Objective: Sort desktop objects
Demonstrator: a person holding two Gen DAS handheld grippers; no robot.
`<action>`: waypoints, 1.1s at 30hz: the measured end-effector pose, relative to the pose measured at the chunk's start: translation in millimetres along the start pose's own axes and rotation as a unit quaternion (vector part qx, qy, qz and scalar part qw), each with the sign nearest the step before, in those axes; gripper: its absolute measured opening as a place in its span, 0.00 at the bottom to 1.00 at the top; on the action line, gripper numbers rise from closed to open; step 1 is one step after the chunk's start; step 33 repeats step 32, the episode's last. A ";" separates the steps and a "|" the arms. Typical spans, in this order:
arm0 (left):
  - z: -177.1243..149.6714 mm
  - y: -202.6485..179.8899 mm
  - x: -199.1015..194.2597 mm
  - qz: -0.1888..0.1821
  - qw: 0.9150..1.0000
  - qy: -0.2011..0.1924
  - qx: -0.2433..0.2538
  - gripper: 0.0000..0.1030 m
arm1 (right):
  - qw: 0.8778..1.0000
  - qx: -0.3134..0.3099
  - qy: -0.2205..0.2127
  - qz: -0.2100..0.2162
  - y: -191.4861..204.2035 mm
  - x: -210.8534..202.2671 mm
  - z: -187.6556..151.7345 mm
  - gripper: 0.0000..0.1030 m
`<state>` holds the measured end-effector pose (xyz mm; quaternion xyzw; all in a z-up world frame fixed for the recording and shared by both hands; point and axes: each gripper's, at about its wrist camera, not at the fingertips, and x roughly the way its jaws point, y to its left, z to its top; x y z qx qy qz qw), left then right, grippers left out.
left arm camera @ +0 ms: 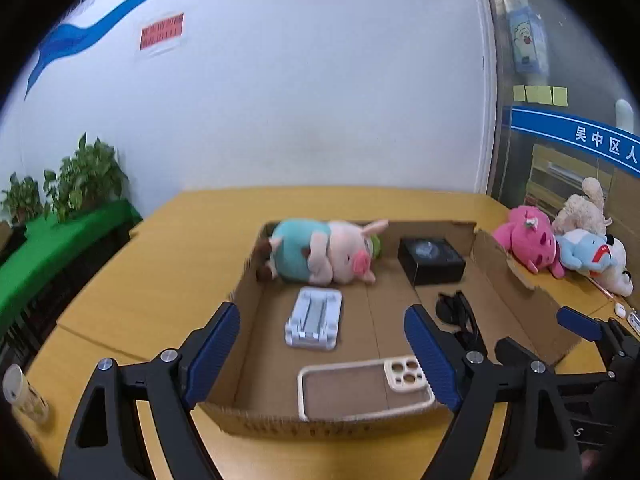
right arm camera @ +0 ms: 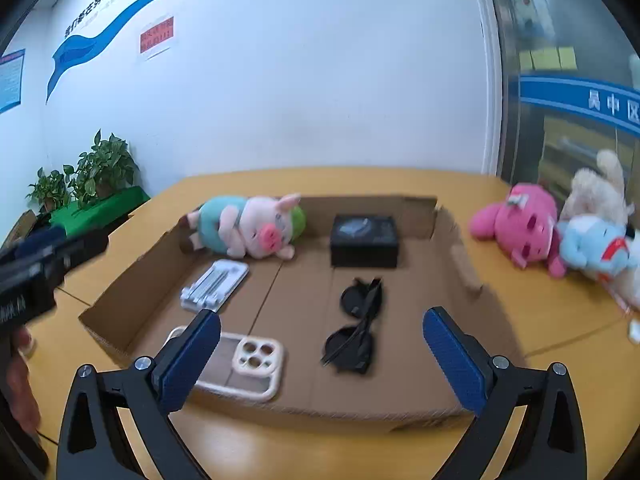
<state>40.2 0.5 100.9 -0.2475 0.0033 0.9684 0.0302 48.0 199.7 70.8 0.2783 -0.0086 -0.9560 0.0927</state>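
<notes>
The folded black plastic sunglasses (right arm camera: 357, 322) lie in the shallow brown cardboard tray (right arm camera: 464, 252) near its front edge, long axis pointing away, straight ahead between the right gripper (right arm camera: 322, 360)'s wide, empty jaws, the left gripper (left arm camera: 322, 354) likewise wide.

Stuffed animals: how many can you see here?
4. A pig plush lies inside the cardboard box. Outside on the table, right of the box: a pink one, a blue one, a cream one. Others may be hidden.

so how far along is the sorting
Done: pig plush, black box, stand, sunglasses and phone case lie in the cardboard tray. In hand: nothing; left gripper and right gripper are open. Left: three plush toys beside the tray.
</notes>
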 end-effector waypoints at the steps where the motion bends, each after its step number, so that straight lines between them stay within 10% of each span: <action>1: -5.4 1.3 0.3 0.002 1.000 0.000 -0.002 0.82 | 1.000 0.001 0.007 0.000 0.1 -1.4 -3.5 1.00; 33: -41.3 9.8 35.2 -0.058 0.993 0.095 -0.043 0.86 | 0.999 0.002 0.037 -0.023 -3.7 5.1 -26.0 1.00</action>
